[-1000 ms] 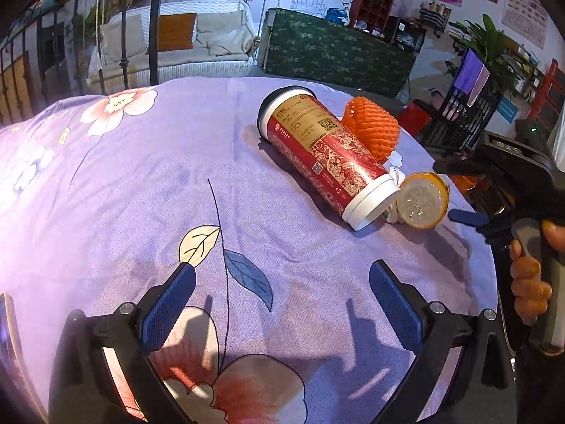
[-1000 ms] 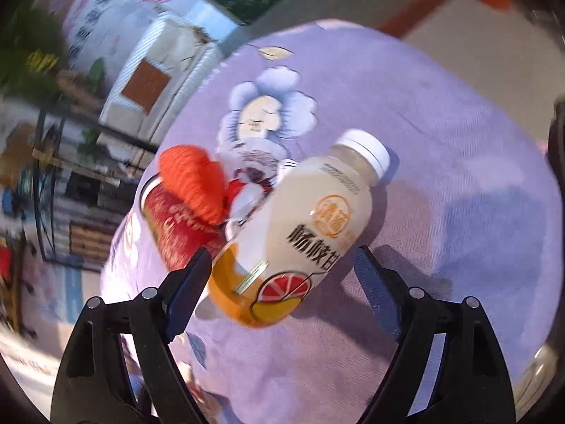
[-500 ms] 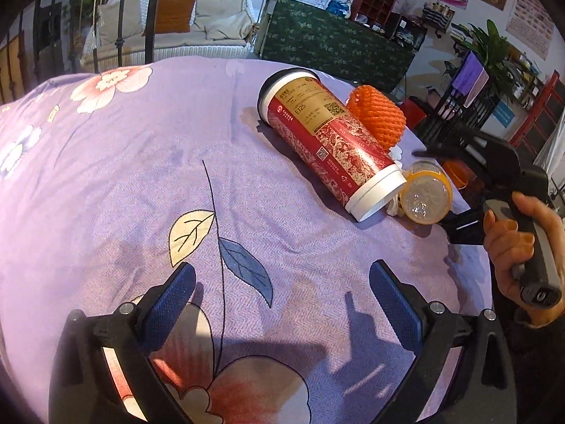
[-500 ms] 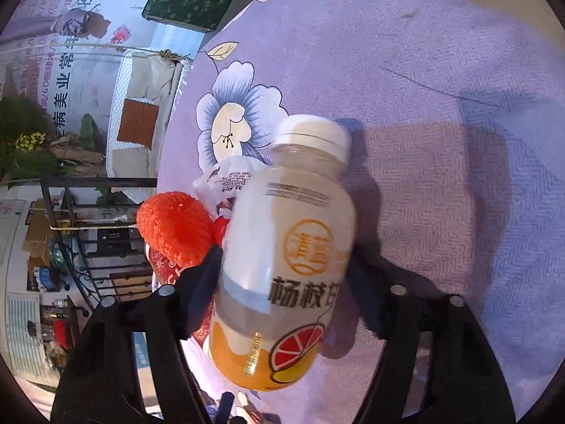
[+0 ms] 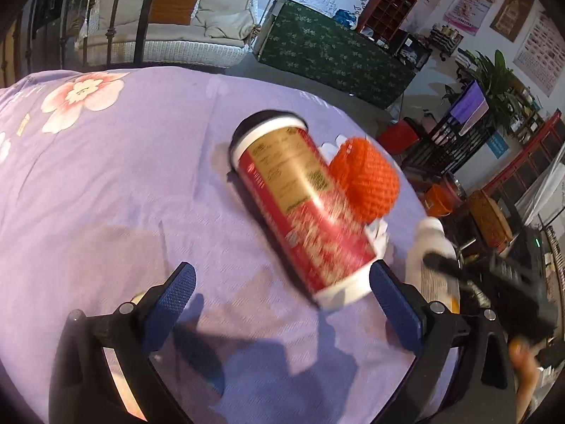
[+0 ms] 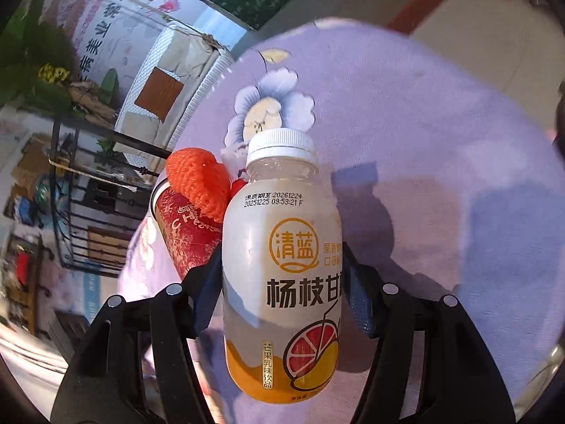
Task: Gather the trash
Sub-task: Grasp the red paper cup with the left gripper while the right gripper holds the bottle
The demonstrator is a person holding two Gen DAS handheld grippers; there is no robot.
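The right gripper (image 6: 282, 282) holds the drink bottle (image 6: 282, 265): its jaws are clenched on the bottle's label section, white cap pointing away from the camera, body raised above the purple floral cloth (image 6: 441, 134). The left gripper (image 5: 282, 296) has its jaws released and wide apart, nothing between them, low over the cloth. Just beyond it the red canister (image 5: 300, 208) lies on its side, its white-rimmed end near the right-hand pad. The orange foam net (image 5: 367, 180) lies touching the canister's far side.
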